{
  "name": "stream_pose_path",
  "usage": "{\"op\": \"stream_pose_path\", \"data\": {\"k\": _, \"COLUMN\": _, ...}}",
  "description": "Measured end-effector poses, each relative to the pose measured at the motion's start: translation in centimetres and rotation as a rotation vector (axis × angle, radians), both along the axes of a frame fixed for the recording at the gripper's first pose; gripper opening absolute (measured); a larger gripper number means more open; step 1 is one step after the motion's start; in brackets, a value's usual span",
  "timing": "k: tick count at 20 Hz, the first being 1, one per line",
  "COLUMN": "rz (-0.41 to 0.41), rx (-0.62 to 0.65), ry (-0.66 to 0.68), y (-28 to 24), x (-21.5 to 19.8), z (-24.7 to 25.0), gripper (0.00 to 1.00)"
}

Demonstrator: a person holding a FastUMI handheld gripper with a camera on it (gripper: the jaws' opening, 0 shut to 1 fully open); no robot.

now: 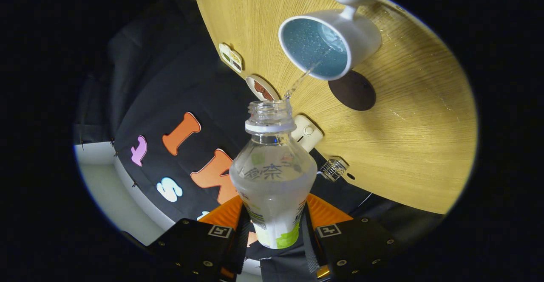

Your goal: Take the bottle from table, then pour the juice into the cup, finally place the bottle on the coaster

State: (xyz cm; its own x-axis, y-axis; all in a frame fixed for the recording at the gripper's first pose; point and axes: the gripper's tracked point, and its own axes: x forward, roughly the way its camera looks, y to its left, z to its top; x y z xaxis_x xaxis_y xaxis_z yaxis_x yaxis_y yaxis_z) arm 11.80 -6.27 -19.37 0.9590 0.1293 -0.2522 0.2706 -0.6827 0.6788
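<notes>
My gripper (274,220) is shut on a clear plastic bottle (272,180), both fingers pressing its lower body. The bottle is uncapped and holds pale cloudy juice, and the whole view is rolled over so the bottle tips toward the cup. A thin stream (302,78) runs from the bottle's mouth into the white cup (331,40), which has a blue inside and a handle on its far side. The cup stands on the wooden table (416,146) just beyond the bottle's mouth. A dark round coaster (352,90) lies right beside the cup.
Several small items sit along the table's edge next to the cloth wall: two little cards (231,57), a round disc (260,88), a white box (307,132) and a small clear cube (333,168). A pale floor (114,188) shows past the cloth.
</notes>
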Motion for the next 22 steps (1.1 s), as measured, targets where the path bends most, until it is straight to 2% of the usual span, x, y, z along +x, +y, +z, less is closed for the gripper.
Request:
{"op": "stream_pose_path", "data": {"k": 6, "rz": 0.056, "rx": -0.205, "ry": 0.012, "y": 0.2, "x": -0.3, "z": -1.3, "gripper": 0.57}}
{"op": "stream_pose_path", "data": {"k": 12, "rz": 0.215, "rx": -0.655, "ry": 0.129, "y": 0.5, "x": -0.4, "z": -5.2, "gripper": 0.57}}
{"op": "stream_pose_path", "data": {"k": 17, "rz": 0.362, "rx": -1.021, "ry": 0.137, "y": 1.0, "x": -0.2, "z": -6.5, "gripper": 0.57}}
{"op": "stream_pose_path", "data": {"k": 20, "rz": 0.398, "rx": -1.218, "ry": 0.157, "y": 0.0, "x": 0.0, "z": -6.6, "gripper": 0.57}}
{"op": "stream_pose_path", "data": {"k": 22, "rz": 0.414, "rx": -1.302, "ry": 0.169, "y": -0.5, "x": 0.1, "z": -6.7, "gripper": 0.57}}
